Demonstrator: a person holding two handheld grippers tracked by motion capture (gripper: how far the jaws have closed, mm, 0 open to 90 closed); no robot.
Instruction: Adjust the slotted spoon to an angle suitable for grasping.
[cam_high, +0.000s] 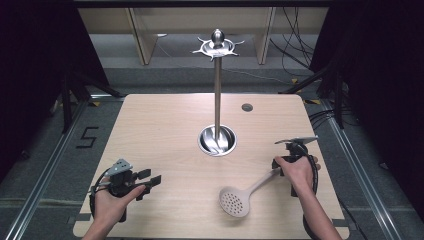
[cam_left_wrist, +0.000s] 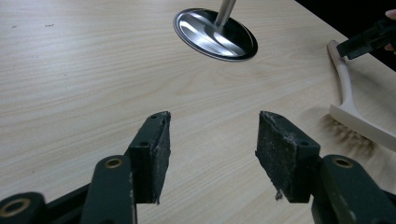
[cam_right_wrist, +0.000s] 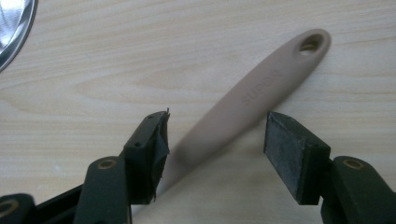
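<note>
Skimmer (cam_high: 244, 193) lies flat near the bench's (cam_high: 160, 130) right front corner, beyond a steel stand (cam_high: 217, 85) at centre. Right gripper (cam_right_wrist: 215, 135) straddles its handle, jaws spread; it should probably close squarely mid-handle. Left gripper (cam_left_wrist: 212, 140) hovers spread, empty.

skimmer (cam_right_wrist: 247, 102) bowl beyond frame edge

A 5 (cam_high: 88, 137) is marked on the floor (cam_high: 50, 150).

One slotted spoon (cam_high: 239, 196) near stand; one steel stand (cam_high: 217, 100) mid-table; one table (cam_high: 150, 130); two grippers: left gripper (cam_high: 150, 181), right gripper (cam_high: 286, 161) flanking stand.
</note>
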